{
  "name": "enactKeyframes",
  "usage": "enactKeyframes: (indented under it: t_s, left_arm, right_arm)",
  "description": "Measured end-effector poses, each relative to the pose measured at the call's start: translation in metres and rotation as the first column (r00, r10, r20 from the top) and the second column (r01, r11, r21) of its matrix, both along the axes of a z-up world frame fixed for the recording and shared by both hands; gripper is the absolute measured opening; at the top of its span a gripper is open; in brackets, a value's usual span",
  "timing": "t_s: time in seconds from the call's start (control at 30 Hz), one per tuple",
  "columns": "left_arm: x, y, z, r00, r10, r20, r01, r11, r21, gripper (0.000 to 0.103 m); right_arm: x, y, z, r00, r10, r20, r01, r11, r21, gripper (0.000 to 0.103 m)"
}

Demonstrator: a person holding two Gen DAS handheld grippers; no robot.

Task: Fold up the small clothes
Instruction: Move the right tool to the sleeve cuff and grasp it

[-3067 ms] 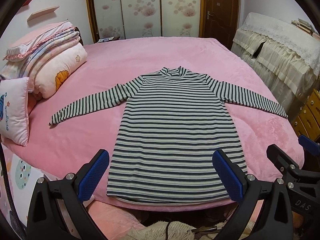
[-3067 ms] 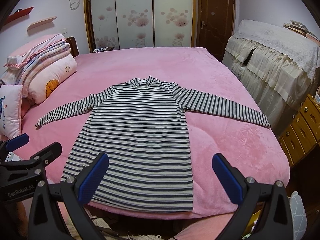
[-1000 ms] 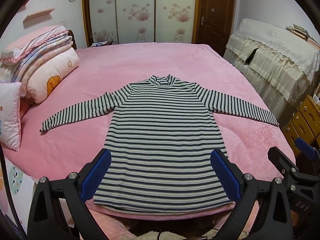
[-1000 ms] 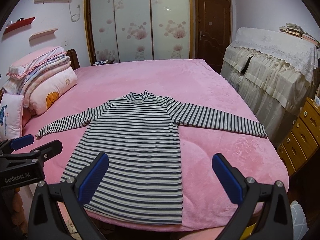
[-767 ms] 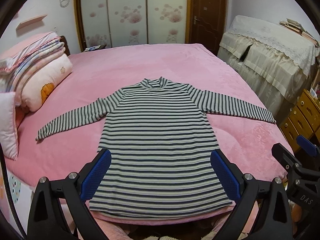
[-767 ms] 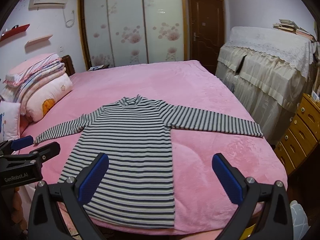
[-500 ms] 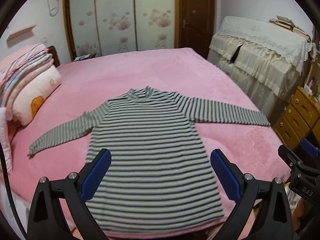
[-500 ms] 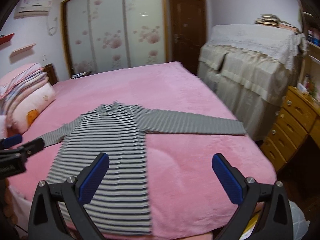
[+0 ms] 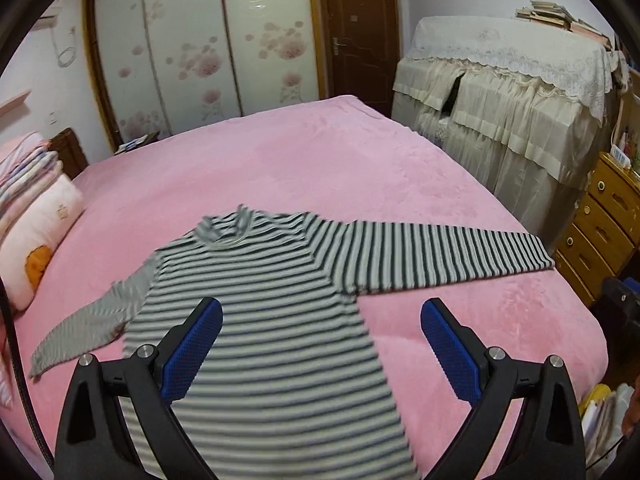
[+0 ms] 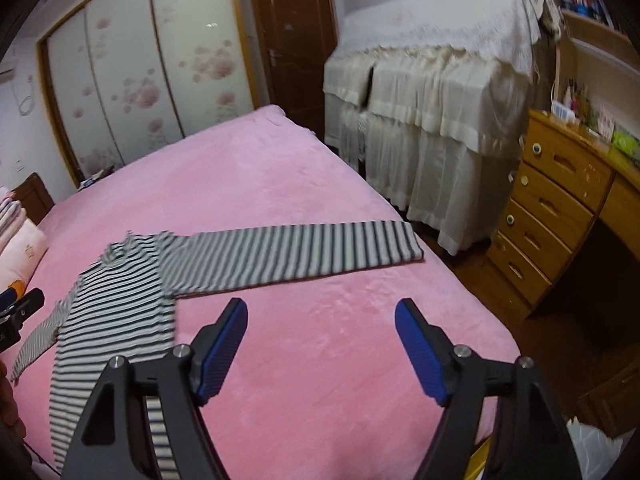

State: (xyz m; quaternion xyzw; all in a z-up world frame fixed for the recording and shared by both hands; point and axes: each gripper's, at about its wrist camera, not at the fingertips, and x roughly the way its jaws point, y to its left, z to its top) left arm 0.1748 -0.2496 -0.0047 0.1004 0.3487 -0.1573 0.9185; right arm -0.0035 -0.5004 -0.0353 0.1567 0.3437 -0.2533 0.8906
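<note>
A black-and-white striped long-sleeved top (image 9: 260, 312) lies flat on the pink bed (image 9: 320, 160), collar away from me, both sleeves spread out. My left gripper (image 9: 320, 344) hangs open above the top's right side, nothing between its blue pads. In the right wrist view the same top (image 10: 120, 304) sits at the left, its right sleeve (image 10: 296, 252) stretching toward the bed's right edge. My right gripper (image 10: 320, 340) hovers over bare pink blanket below that sleeve; its jaws are closing with nothing between them.
Stacked pillows and quilts (image 9: 32, 216) lie at the bed's left. A cloth-covered cabinet (image 10: 432, 100) and a wooden drawer unit (image 10: 552, 208) stand right of the bed. Sliding wardrobe doors (image 9: 200, 52) and a dark door (image 9: 352, 28) are behind.
Both grippers have swung to the right along the bed's near edge, so the top has slid left in both views. The right gripper's jaws have narrowed somewhat.
</note>
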Motion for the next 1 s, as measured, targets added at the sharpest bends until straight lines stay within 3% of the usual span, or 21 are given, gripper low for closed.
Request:
enactKeyframes:
  t_s: [0.1,0.37,0.57,0.8,1.0]
  left_arm:
    - [0.032,-0.033,-0.020,1.000,-0.024,-0.010,0.025,1.000,0.020,0.099]
    - [0.101,-0.102,-0.095,0.987,-0.099,-0.123,0.108,0.992,0.066,0.099]
    - [0.126,-0.134,-0.155,0.967,-0.103,-0.232,0.123,0.989,0.077,0.099]
    - [0.129,-0.158,-0.184,0.953,-0.095,-0.287,0.117,0.991,0.061,0.099]
    - [0.131,-0.184,-0.189,0.951,-0.105,-0.291,0.121,0.992,0.038,0.099]
  right_arm:
    - [0.020,-0.031,-0.013,0.999,-0.029,-0.025,0.030,1.000,0.010,0.077]
    - [0.055,-0.123,-0.055,0.996,-0.076,-0.042,0.084,0.968,0.236,0.077]
    - [0.056,-0.176,-0.108,0.985,-0.148,-0.085,0.170,0.896,0.411,0.076]
    - [0.068,-0.205,-0.162,0.976,-0.182,-0.119,0.217,0.808,0.548,0.057]
    - [0.084,-0.218,-0.183,0.967,-0.232,-0.103,0.247,0.773,0.584,0.053]
